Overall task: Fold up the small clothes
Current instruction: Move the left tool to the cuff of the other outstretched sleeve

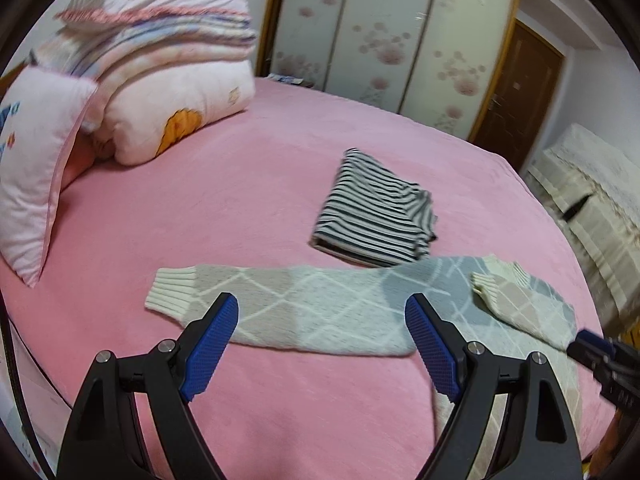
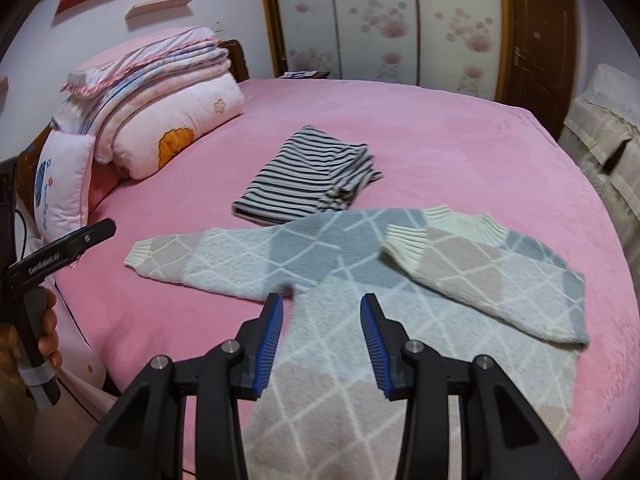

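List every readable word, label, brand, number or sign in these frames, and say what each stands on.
Nothing can be read for certain.
White lettering on the left gripper arm: too blurred to read.
Blue embroidered writing on the pink pillow: too small and tilted to read.
Striped garment, diamond-pattern sweater, wardrobe doors: no text.

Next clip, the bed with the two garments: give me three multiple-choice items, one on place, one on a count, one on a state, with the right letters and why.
1. Where does the striped garment lie relative to the diamond-pattern sweater?
A. Beyond it, toward the wardrobe
B. Under it
C. On the pillows

2. How many sweater sleeves are folded across its body?
A. None
B. One
C. Both

3. What is the left gripper holding?
A. The cuff
B. The striped garment
C. Nothing

Key: A, it rests on the pink bed cover past the sweater; B, one sleeve crosses the chest while the other lies stretched out; C, its jaws stand wide open, nothing between.
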Tool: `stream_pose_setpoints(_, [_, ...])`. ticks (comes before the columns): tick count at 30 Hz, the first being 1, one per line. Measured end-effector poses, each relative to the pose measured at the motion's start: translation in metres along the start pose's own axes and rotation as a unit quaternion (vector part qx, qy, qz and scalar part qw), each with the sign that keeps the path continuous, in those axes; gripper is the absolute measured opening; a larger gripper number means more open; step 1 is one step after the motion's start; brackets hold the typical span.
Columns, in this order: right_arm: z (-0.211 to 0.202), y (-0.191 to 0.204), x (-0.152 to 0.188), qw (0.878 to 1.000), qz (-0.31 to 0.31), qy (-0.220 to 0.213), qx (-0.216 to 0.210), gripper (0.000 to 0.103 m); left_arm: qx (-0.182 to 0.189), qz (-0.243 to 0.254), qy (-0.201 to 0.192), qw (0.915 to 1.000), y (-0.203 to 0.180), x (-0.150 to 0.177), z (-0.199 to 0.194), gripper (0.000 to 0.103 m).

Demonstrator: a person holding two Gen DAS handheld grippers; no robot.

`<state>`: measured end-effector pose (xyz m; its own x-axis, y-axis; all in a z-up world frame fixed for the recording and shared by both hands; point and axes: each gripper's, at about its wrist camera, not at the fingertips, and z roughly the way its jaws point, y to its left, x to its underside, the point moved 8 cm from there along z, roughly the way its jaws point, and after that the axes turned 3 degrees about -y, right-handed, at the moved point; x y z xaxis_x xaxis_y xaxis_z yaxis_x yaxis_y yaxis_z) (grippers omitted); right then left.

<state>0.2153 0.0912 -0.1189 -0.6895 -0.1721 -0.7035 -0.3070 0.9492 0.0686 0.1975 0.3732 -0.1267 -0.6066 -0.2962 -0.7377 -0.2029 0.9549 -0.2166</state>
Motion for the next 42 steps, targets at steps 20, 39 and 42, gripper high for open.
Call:
stream_pose_setpoints(20, [0.067,0.067,-0.012,0.998,-0.023,0.035,-0.039,0.041,-0.02,-0.155,0.091,0.9835,0.092,0.025,0.102,0.085])
stream_pose_setpoints(39, [0.096,0.055,0.014,0.996,0.008,0.07,-0.058,0.041,0.01,-0.369,0.181,0.9116,0.138,0.074,0.147,0.083])
stream_pose_setpoints(42, [0.098,0.052,0.017,0.995,0.013,0.076,-0.06,0.041,-0.011,-0.396,0.192,0.8978,0.151,0.084,0.156,0.078])
